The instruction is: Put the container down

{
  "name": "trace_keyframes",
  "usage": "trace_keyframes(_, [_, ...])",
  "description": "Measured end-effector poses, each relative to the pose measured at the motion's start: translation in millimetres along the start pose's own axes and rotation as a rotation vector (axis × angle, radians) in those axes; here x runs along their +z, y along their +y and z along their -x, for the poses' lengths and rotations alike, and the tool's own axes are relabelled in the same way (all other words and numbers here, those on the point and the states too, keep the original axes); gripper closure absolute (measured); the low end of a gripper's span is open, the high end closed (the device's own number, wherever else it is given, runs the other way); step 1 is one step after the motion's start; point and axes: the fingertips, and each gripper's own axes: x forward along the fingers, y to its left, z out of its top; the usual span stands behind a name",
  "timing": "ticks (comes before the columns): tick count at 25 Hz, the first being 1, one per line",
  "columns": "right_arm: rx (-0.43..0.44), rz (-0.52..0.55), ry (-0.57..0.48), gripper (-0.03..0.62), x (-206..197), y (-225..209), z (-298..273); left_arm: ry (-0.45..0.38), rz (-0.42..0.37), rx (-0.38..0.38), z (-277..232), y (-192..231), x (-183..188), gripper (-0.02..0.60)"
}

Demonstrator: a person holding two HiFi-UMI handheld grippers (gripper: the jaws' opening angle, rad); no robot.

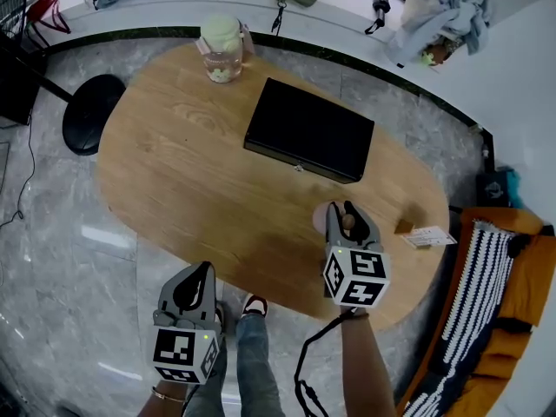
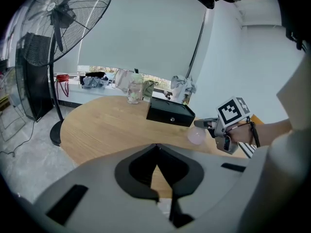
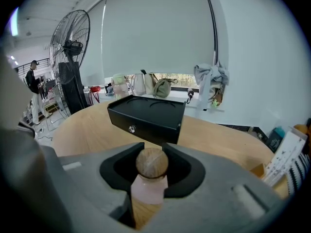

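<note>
A small pink container (image 3: 148,188) with a round wooden stopper (image 3: 151,162) sits between the jaws of my right gripper (image 3: 151,168), which is shut on it just below the stopper. In the head view that gripper (image 1: 343,213) is over the near right part of the oval wooden table (image 1: 174,172), with the container (image 1: 326,219) showing pink at its tips. From the left gripper view the container (image 2: 197,136) hangs low over the tabletop; I cannot tell whether it touches. My left gripper (image 1: 193,287) is shut and empty, off the table's front edge above the floor.
A black box (image 1: 309,130) with a small knob lies mid-table, just beyond the container. A glass jar with a pale lid (image 1: 221,49) stands at the far edge. A white card (image 1: 428,237) lies at the right edge. A fan base (image 1: 91,111) is left; an orange seat (image 1: 512,320) is right.
</note>
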Motion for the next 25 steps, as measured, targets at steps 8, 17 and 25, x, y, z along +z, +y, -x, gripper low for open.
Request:
trace_keyframes(8, [0.011, 0.013, -0.011, 0.453, 0, -1, 2, 0.003, -0.008, -0.004, 7, -1, -5, 0.584])
trace_keyframes(17, [-0.002, -0.003, -0.077, 0.43, 14, 1, 24, 0.011, -0.019, 0.002, 27, 4, -13, 0.584])
trace_keyframes(25, [-0.033, 0.019, -0.076, 0.43, 26, 12, 61, -0.019, -0.043, -0.012, 48, -1, 6, 0.584])
